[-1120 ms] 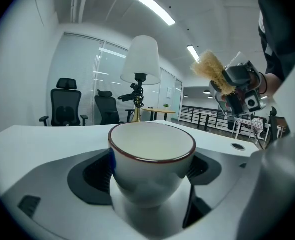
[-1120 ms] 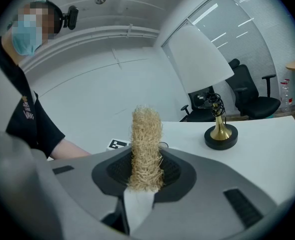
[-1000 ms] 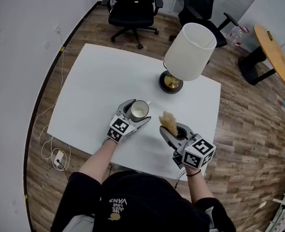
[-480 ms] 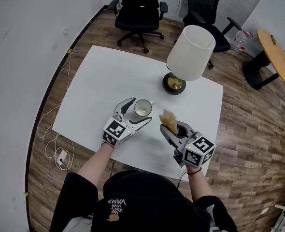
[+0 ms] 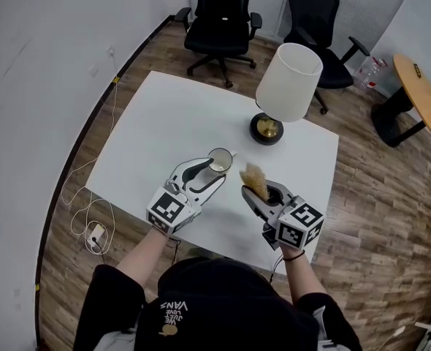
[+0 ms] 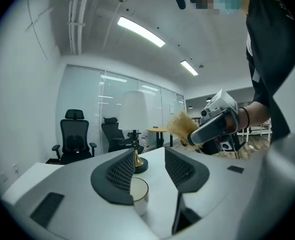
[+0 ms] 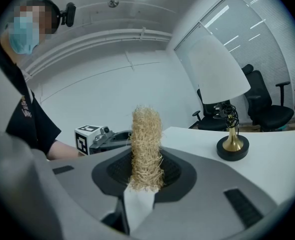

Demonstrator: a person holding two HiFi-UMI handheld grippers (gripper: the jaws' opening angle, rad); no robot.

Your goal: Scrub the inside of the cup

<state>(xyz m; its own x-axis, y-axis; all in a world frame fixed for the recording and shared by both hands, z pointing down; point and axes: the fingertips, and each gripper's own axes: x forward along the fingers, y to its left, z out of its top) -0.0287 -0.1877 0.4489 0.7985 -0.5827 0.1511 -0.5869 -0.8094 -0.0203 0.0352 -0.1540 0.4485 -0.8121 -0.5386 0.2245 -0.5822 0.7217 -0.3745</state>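
The table (image 5: 150, 123) stands at centre, with a wall (image 5: 33, 86) along its left side. One chair (image 5: 223, 13) and a second chair (image 5: 321, 20) stand on the floor behind its far edge. A side table (image 5: 422, 86) stands well apart at far right. The lamp (image 5: 287, 79) rests on the table's far right part. The cup (image 5: 220, 159) lies before the lamp and to its left, at the tips of the left gripper (image 5: 215, 171), beside one jaw. The right gripper (image 5: 259, 194) is just right of the left, near the table's front edge. The scrubber (image 5: 254, 180) stands upright between its jaws. A cable (image 5: 77, 196) lies on the floor left of the table.
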